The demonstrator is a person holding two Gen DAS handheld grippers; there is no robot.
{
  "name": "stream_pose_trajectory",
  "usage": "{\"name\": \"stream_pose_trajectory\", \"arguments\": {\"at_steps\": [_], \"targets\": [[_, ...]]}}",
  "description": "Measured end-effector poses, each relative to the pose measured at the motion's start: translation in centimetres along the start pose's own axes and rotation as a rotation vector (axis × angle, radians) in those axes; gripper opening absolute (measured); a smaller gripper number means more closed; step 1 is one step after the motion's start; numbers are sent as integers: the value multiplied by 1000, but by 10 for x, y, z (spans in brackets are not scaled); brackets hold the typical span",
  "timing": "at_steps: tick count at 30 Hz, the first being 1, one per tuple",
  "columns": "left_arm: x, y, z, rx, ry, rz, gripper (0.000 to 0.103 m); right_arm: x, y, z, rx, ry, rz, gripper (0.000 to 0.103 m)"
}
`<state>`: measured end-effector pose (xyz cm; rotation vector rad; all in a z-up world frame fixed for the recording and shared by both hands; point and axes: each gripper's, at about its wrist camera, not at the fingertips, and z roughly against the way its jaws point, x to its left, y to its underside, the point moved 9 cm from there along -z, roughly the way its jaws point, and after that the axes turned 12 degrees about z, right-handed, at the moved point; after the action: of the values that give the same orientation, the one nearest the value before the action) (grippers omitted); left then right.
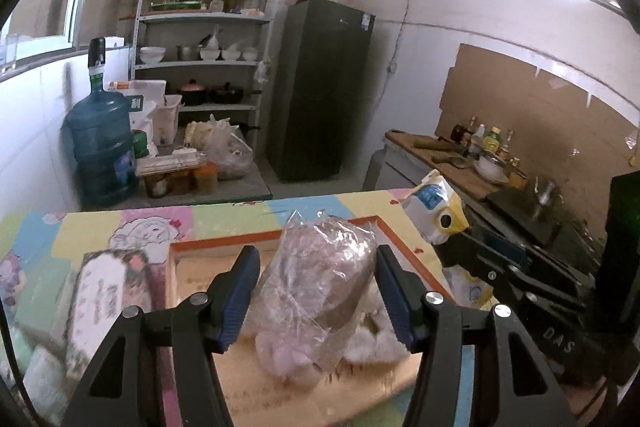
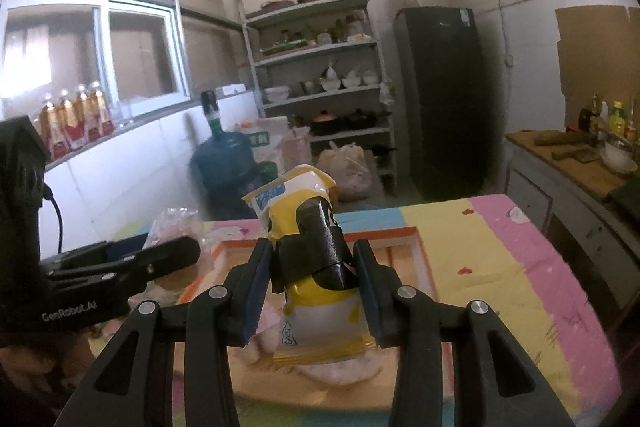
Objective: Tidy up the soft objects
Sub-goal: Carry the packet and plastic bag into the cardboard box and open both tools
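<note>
Above orange-rimmed tray [image 1: 276,235]: left claw [image 1: 316,291] clamps crinkly clear-wrapped bundle [image 1: 320,279]; right claw [image 2: 314,291] grips glossy yellow pouch [image 2: 316,291].

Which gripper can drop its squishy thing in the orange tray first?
Probably the left gripper: its clear plastic bag hangs right over the orange tray. The right gripper with the yellow pouch looks almost as close.

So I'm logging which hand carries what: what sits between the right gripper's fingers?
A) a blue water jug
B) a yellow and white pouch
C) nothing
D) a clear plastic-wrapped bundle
B: in the right wrist view the yellow and white pouch stands clamped between the right gripper fingers, above the orange-rimmed tray.
</note>
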<state>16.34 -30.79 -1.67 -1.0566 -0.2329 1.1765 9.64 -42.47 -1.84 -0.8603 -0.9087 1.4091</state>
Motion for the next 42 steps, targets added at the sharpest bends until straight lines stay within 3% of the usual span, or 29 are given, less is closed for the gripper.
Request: {"name": "stream_pose_trajectory", "arguments": {"at_steps": [8,21,32,42], "targets": [[1,-5,-72,106,-20,97,59,-36,-1,-52,101,2,-23,43],[23,17,-138,226,-104,183,59,-59,41,-121,287,34,-86,43],[37,39,-162,341,-149,197,59,-62,63,-139,364,44,-91,43],[45,40,-155,356,-76,277,63,-62,63,-133,347,18,-119,45]]}}
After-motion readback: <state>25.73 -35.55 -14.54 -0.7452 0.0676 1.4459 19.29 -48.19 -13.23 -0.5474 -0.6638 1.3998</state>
